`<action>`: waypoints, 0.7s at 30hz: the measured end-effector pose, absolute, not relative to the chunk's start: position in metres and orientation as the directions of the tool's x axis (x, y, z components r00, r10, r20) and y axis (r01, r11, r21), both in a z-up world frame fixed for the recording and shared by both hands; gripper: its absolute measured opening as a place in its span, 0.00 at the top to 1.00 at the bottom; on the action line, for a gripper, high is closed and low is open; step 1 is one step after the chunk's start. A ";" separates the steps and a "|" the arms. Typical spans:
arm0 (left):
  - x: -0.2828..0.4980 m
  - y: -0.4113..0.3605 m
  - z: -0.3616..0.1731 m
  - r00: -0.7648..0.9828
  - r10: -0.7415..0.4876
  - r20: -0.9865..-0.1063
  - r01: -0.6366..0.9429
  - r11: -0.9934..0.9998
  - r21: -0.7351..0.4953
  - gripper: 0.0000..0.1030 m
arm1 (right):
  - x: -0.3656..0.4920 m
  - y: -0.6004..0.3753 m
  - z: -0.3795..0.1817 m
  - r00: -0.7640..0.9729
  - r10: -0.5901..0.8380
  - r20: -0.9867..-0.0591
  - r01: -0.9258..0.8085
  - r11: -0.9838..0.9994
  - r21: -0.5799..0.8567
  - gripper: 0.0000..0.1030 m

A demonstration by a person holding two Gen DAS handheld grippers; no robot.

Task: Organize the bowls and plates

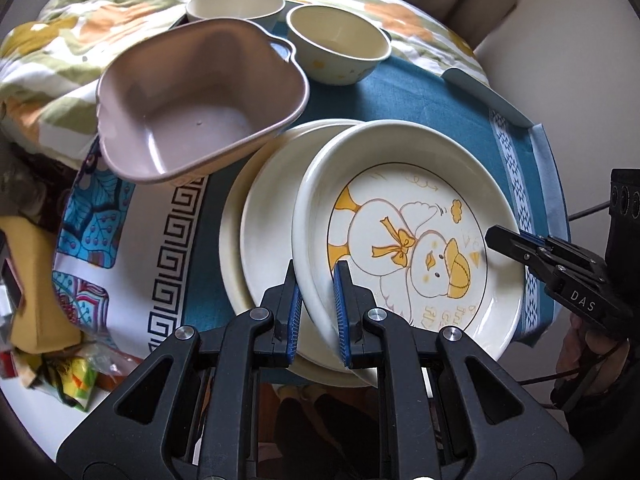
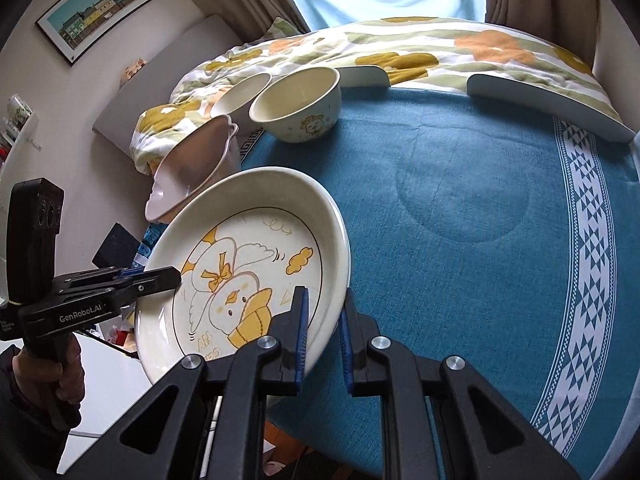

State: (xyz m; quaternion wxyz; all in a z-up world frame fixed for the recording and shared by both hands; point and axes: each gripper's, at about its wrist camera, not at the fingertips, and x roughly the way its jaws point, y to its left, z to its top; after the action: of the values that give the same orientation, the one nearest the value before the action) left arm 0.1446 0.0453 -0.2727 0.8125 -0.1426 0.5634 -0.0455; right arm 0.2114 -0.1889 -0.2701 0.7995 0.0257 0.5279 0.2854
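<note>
You have both sets of fingers, left gripper [image 1: 316, 300] and right gripper [image 2: 323, 330], clenched on the duck plate's [image 1: 404, 240] rim; glazed, stiff, breakable and slippery, so grip opposite edges.

Your left wrist camera is looking steeply down along the left tongs [image 1: 316, 308], sitting close above the duck plate [image 1: 416, 240] and the tabletop [image 1: 420, 96]. Your right wrist camera is looking down along the right tongs [image 2: 323, 336] from the plate's [image 2: 248, 264] opposite edge, facing the bed [image 2: 400, 44] and window. Both views are sharing the plate, the bowls [image 1: 340, 44] [image 2: 298, 100] and each other's tongs [image 1: 520, 244] [image 2: 160, 280].
</note>
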 end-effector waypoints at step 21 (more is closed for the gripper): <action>0.155 0.033 -0.291 0.362 -0.120 -0.924 -0.095 0.982 -0.164 0.87 | 0.218 -0.171 -0.275 0.325 0.421 -0.847 -0.515 0.830 0.215 0.87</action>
State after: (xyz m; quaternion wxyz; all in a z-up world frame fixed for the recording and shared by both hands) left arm 0.1547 0.0333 -0.2905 0.8197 -0.0950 0.5647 -0.0076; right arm 0.2175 -0.1714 -0.2750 0.8127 -0.0467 0.5044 0.2882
